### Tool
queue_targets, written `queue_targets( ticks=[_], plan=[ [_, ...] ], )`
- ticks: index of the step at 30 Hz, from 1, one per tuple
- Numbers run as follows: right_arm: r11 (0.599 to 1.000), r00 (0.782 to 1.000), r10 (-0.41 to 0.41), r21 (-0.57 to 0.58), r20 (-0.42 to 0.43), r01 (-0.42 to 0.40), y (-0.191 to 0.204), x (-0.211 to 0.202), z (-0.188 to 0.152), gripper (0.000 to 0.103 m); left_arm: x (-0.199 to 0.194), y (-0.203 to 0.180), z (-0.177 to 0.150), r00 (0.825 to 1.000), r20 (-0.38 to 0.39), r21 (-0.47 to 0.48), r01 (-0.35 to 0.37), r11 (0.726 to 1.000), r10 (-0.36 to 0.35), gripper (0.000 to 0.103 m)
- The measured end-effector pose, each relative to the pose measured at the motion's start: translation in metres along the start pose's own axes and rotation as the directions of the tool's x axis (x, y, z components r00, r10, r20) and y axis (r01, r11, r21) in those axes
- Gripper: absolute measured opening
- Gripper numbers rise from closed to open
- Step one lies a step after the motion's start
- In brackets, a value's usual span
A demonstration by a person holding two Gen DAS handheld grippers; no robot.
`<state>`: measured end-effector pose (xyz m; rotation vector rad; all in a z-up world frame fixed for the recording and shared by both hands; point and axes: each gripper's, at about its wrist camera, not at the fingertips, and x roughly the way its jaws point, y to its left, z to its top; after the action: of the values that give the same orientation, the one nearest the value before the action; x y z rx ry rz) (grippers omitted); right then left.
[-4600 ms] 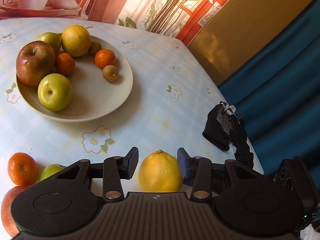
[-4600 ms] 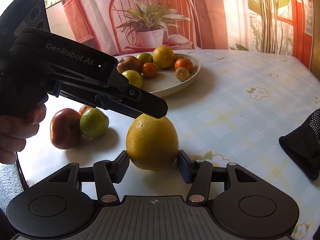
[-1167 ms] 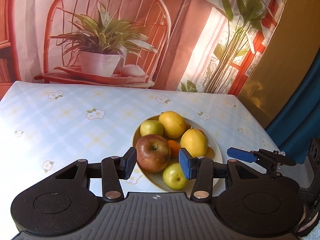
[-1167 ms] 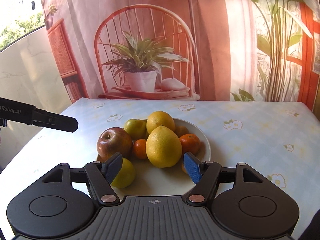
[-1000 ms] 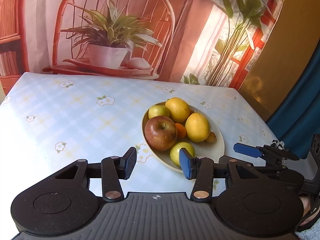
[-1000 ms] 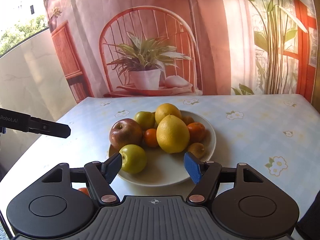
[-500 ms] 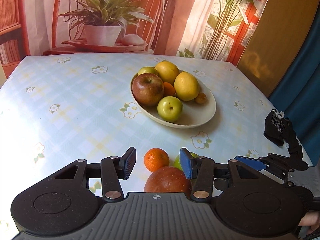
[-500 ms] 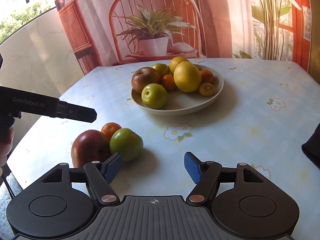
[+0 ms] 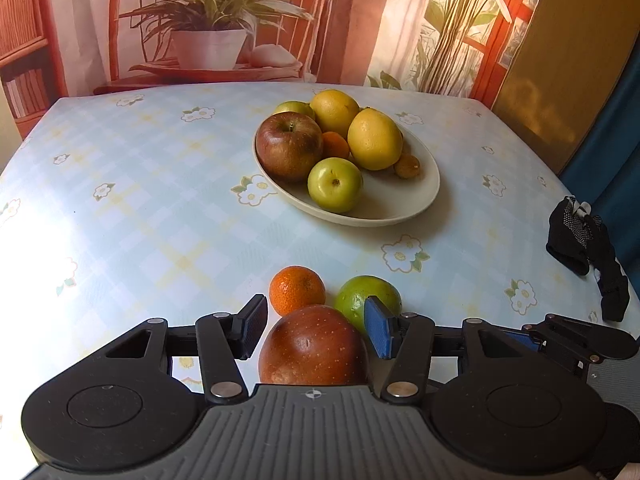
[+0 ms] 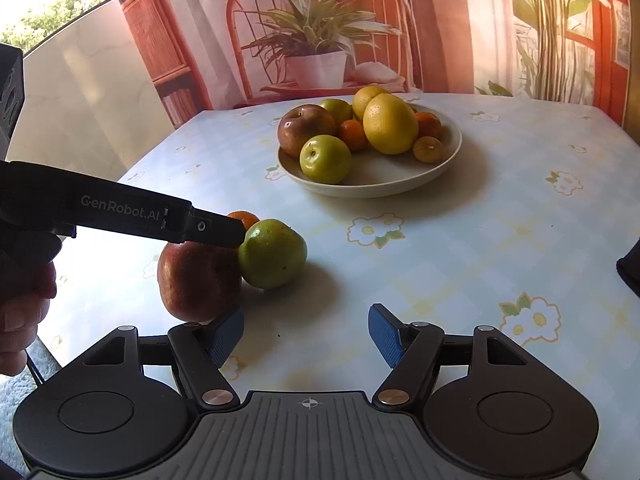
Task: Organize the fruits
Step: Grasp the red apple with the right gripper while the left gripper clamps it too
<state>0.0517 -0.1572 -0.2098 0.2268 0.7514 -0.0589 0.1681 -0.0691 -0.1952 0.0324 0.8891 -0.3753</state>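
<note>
Fruit lies in two groups on the flowered tablecloth (image 9: 160, 184); a pale plate (image 9: 404, 208) near the far side holds a red apple (image 9: 289, 146), a green apple (image 9: 335, 185), two large yellow citrus (image 9: 374, 139), small oranges and a small brownish fruit (image 9: 407, 166), all packed toward the plate's left half; nearer the cameras, well apart from the plate, three loose pieces sit touching one another: a red apple (image 9: 313, 346), a mandarin (image 9: 297, 290) and a green apple (image 9: 366, 294). Left gripper (image 9: 316, 330) hangs over the loose red apple, its jaws apart and just opened wider, the apple between them with a gap on either side; in the right wrist view its finger (image 10: 212, 232) lies across the top of that apple, the tip just beside the green one (image 10: 272, 254). Right gripper (image 10: 307, 334) stands with jaws apart over bare cloth, nothing between them, its left pad close by the red apple (image 10: 196, 280). Black glove (image 9: 582, 240) lies at the table's right edge; a hand (image 10: 20, 308) grips the left tool's handle.
</note>
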Motion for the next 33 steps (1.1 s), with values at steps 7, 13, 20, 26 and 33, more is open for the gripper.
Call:
queue_targets(
  ticks=[7, 13, 20, 26, 33],
  plan=[
    [1.0, 1.0, 0.018, -0.003, -0.01, -0.018, 0.002, 0.002, -0.002, 0.065, -0.005, 0.003, -0.006, 1.0, -0.016, 0.018, 0.003, 1.0, -0.002, 0.056],
    [0.999, 0.999, 0.04, -0.009, -0.022, -0.04, 0.006, 0.005, -0.003, 0.065, -0.012, 0.013, -0.007, 1.0, -0.026, 0.005, 0.0, 1.0, 0.0, 0.056],
    [0.996, 0.995, 0.093, -0.013, -0.042, -0.094, 0.012, 0.009, -0.003, 0.065, -0.024, 0.037, -0.012, 0.999, -0.03, -0.04, 0.015, 0.999, -0.016, 0.057],
    [0.986, 0.987, 0.145, -0.073, -0.067, -0.149, 0.029, 0.014, 0.002, 0.065, -0.027, 0.06, -0.012, 0.998, -0.026, -0.107, 0.052, 0.993, -0.055, 0.058],
    [0.971, 0.98, 0.18, -0.141, -0.083, -0.191, 0.046, 0.019, 0.015, 0.065, -0.031, 0.083, -0.013, 0.999, -0.008, -0.161, 0.045, 0.986, -0.046, 0.057]
  ],
)
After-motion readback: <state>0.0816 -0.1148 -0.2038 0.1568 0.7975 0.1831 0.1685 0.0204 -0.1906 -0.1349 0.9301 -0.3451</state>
